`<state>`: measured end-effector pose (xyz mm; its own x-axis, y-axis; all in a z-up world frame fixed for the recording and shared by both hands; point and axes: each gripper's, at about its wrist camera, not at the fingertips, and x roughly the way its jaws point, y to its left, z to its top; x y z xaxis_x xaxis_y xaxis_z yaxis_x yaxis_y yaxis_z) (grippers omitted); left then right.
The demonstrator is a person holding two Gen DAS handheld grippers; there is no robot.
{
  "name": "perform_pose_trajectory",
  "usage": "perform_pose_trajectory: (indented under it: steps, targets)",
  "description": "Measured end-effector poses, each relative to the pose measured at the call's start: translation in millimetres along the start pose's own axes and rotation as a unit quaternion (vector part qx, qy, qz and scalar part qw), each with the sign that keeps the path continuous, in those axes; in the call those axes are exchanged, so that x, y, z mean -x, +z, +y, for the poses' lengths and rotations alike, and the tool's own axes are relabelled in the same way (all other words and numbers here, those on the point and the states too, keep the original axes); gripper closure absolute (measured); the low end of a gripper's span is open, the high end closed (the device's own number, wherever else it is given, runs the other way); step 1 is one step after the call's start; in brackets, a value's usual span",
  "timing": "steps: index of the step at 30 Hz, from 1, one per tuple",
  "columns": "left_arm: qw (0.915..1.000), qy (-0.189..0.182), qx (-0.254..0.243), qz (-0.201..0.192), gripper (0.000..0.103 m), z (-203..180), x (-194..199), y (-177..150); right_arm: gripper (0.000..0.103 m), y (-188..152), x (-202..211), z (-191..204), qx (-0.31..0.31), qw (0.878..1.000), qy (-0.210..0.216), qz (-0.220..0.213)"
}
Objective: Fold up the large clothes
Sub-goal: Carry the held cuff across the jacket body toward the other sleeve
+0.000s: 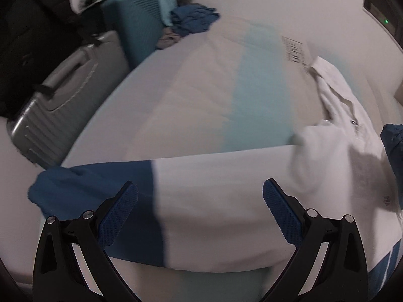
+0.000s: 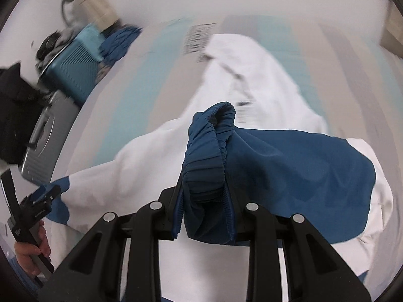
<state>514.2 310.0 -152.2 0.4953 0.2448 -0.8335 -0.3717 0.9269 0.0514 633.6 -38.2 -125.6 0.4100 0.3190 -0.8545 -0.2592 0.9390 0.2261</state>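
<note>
A bed (image 1: 206,95) with a pale sheet and light turquoise stripes fills the room in front of me, two hard suitcases, one grey (image 1: 58,105) and one teal (image 1: 136,25), standing just beside its far-left edge, and a heap of blue clothes (image 1: 194,17) on the far corner.

My right gripper (image 2: 205,188) has its jaws closed on the ribbed elastic cuff (image 2: 209,146) of a blue and white garment (image 2: 289,171); the cuff bunches up between them and the blue sleeve drapes away to the right over the white body. My left gripper (image 1: 200,201) has its jaws wide apart with nothing between them, hovering over the same garment's flat white panel and its other blue sleeve (image 1: 88,188), which lie spread across the near half of the bed.

I judge the fabric light, soft and limp: it sags wherever it is unsupported and will slide easily on the sheet, so a pinch at one point drags the rest into wrinkles. The elastic cuff is the thickest, grippiest spot, and a good hold. For my left, I would take the other cuff or the hem corner, where seams give the jaws something to bite.

A printed patch (image 1: 294,50) on the sheet and small dark marks on the white cloth are too blurred to read.
</note>
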Motion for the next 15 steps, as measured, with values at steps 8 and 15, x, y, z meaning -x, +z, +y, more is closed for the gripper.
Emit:
perform_pose_trajectory:
  steps: [8, 15]
  targets:
    - [0.9991, 0.033, 0.025, 0.004, 0.006, 90, 2, -10, 0.077, -11, -50, 104, 0.049, 0.998, 0.026, 0.032]
    - [0.9975, 0.052, 0.044, 0.018, 0.006, 148, -4, -26, 0.077, -26, -102, 155, 0.082, 0.995, -0.003, 0.064]
